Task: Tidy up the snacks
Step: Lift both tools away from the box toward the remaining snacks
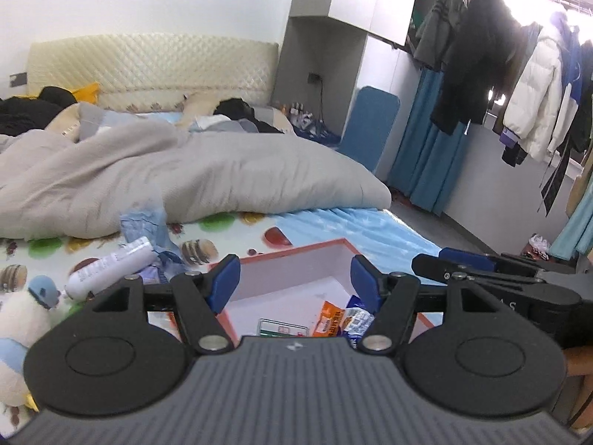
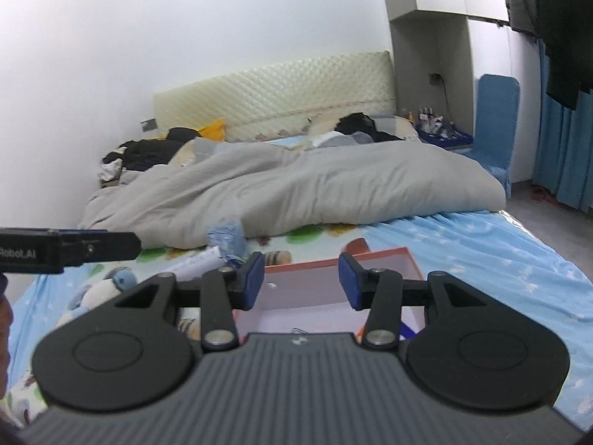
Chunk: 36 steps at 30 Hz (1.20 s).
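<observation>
A shallow box with an orange rim (image 1: 296, 250) lies on the bed sheet; it also shows in the right wrist view (image 2: 370, 256). Inside it lie an orange snack packet (image 1: 329, 319), a blue-and-white packet (image 1: 357, 319) and a green-and-white packet (image 1: 281, 328). My left gripper (image 1: 294, 283) is open and empty above the box. My right gripper (image 2: 301, 282) is open and empty above the box's near side. The right gripper's body (image 1: 493, 278) shows at the right of the left wrist view; the left gripper (image 2: 66, 250) shows at the left of the right wrist view.
A white tube (image 1: 111, 269), crumpled blue wrapping (image 1: 148, 226) and a plush toy (image 1: 26, 319) lie left of the box. A grey duvet (image 1: 166, 178) covers the far half of the bed. Hanging coats (image 1: 519, 85) and a blue chair (image 1: 370, 126) stand at right.
</observation>
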Each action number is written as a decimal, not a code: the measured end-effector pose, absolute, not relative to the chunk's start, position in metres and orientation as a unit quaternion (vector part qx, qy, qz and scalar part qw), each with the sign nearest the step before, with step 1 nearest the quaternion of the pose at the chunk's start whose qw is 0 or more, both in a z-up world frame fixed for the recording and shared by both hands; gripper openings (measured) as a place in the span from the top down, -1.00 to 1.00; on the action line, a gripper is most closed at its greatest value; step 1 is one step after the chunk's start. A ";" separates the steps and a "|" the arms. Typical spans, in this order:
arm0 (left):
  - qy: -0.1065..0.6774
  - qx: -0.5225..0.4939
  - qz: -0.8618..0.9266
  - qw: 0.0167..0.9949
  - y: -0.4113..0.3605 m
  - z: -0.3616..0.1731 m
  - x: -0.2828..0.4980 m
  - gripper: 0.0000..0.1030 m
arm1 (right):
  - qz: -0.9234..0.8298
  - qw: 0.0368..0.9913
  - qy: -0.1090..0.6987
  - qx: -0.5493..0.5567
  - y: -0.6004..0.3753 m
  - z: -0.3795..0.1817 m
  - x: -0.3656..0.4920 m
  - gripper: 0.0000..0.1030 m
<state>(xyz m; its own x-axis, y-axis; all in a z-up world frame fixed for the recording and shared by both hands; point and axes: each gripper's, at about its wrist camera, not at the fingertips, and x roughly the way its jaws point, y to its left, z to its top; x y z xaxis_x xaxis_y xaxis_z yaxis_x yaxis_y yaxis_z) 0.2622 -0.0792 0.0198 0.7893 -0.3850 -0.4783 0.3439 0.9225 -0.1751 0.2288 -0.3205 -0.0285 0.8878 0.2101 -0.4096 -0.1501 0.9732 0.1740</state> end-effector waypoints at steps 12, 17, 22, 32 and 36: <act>0.229 -0.037 -0.141 0.962 -0.027 -0.001 0.167 -0.43 | 0.135 0.964 0.214 0.084 -0.265 -0.044 0.168 0.09; 0.239 -0.080 -0.120 0.960 0.001 -0.015 0.146 -0.42 | 0.152 0.961 0.216 0.078 -0.243 -0.052 0.151 0.08; 0.250 -0.077 -0.099 0.960 0.017 -0.037 0.134 -0.43 | 0.146 0.962 0.221 0.060 -0.220 -0.068 0.138 0.08; 0.262 -0.095 -0.084 0.957 0.056 -0.066 0.129 -0.43 | 0.124 0.961 0.234 0.079 -0.191 -0.091 0.120 0.08; 0.255 -0.066 -0.082 0.961 0.070 -0.080 0.123 -0.43 | 0.122 0.955 0.257 0.082 -0.176 -0.106 0.114 0.08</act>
<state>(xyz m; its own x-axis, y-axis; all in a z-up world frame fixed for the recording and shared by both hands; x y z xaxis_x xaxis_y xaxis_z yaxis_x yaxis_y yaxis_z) 0.1228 0.0699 -0.0804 0.8564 -0.1918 -0.4794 0.1248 0.9778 -0.1682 0.1139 -0.1762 -0.1062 0.8386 0.2749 -0.4704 -0.1906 0.9568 0.2194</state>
